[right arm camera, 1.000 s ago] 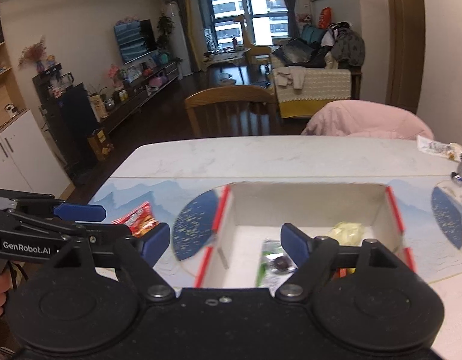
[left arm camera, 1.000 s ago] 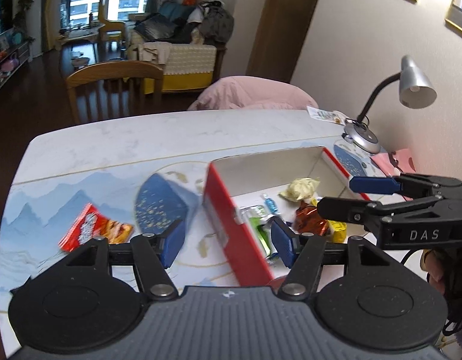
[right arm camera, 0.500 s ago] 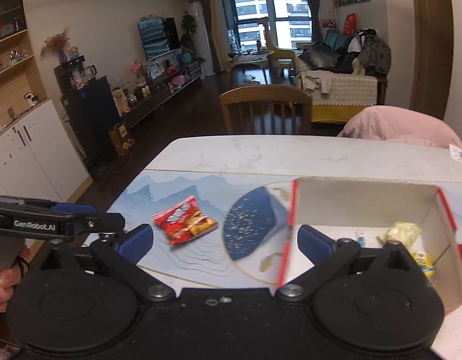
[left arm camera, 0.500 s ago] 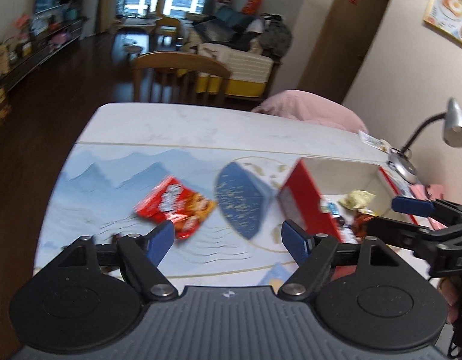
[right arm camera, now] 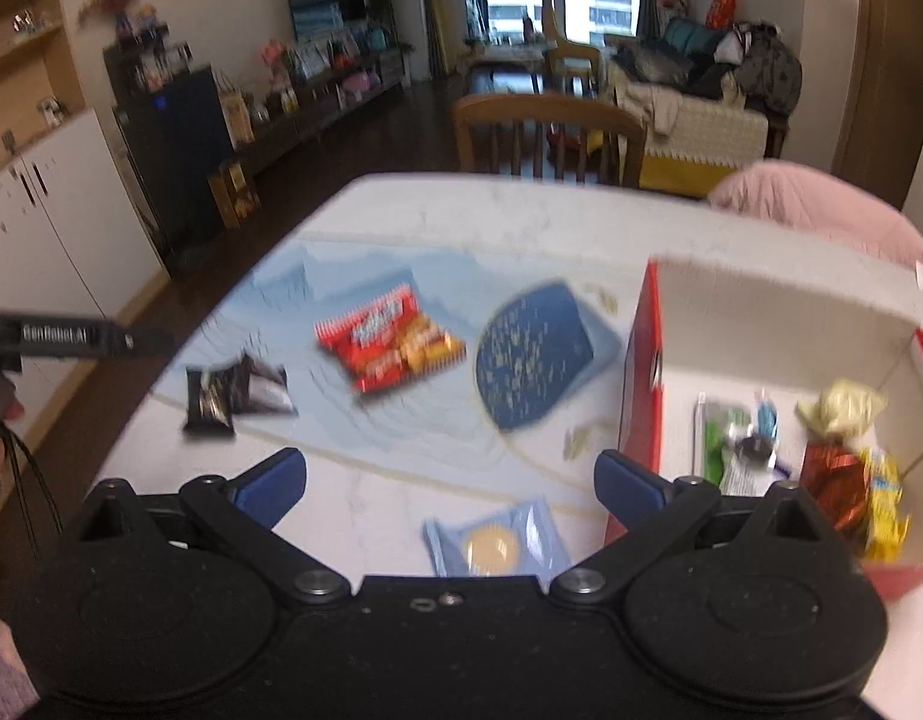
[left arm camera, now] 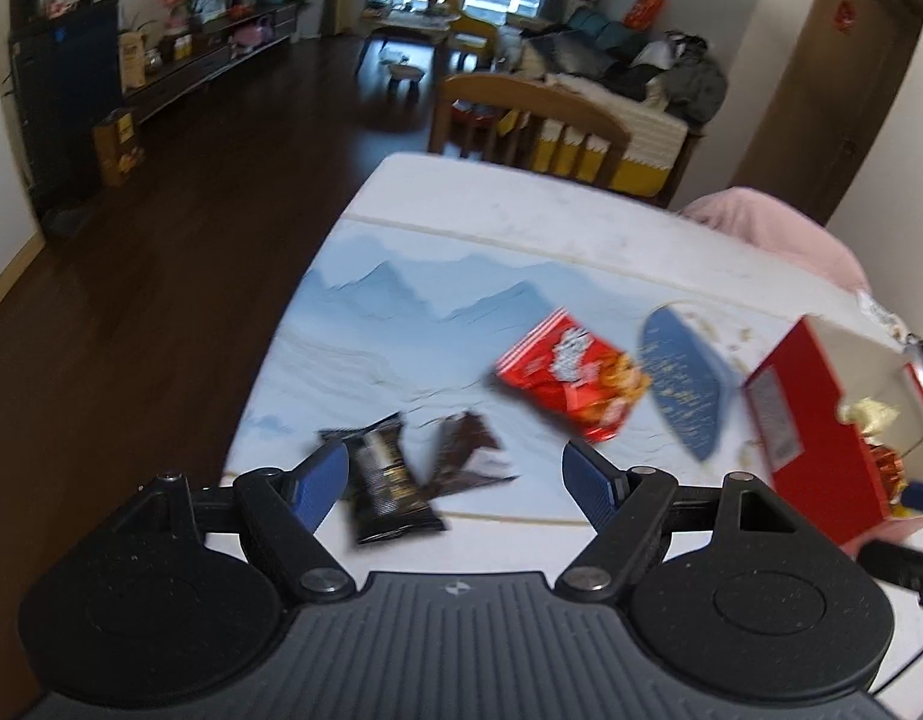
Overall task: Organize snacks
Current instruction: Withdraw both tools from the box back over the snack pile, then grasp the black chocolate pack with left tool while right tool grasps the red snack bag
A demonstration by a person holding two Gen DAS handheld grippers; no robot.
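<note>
A red box (left arm camera: 803, 420) (right arm camera: 641, 372) with a white inside stands at the right of the table and holds several wrapped snacks (right arm camera: 845, 462). A red snack packet (left arm camera: 572, 381) (right arm camera: 389, 345) lies on the table left of the box. Two dark packets (left arm camera: 386, 483) (right arm camera: 230, 393) lie near the table's left edge. A light blue packet (right arm camera: 500, 543) lies in front of my right gripper. My left gripper (left arm camera: 455, 483) is open and empty, above the dark packets. My right gripper (right arm camera: 449, 486) is open and empty, above the light blue packet.
The table (left arm camera: 521, 228) has a blue mountain-print mat with a dark blue fan pattern (right arm camera: 533, 354). A wooden chair (right arm camera: 551, 132) stands at the far side and a pink cushioned seat (right arm camera: 821, 210) at the far right. The left table edge drops to dark floor.
Both grippers have swung left, away from over the box. The red packet and the dark packets have come into view, and the light blue packet now shows below my right gripper.
</note>
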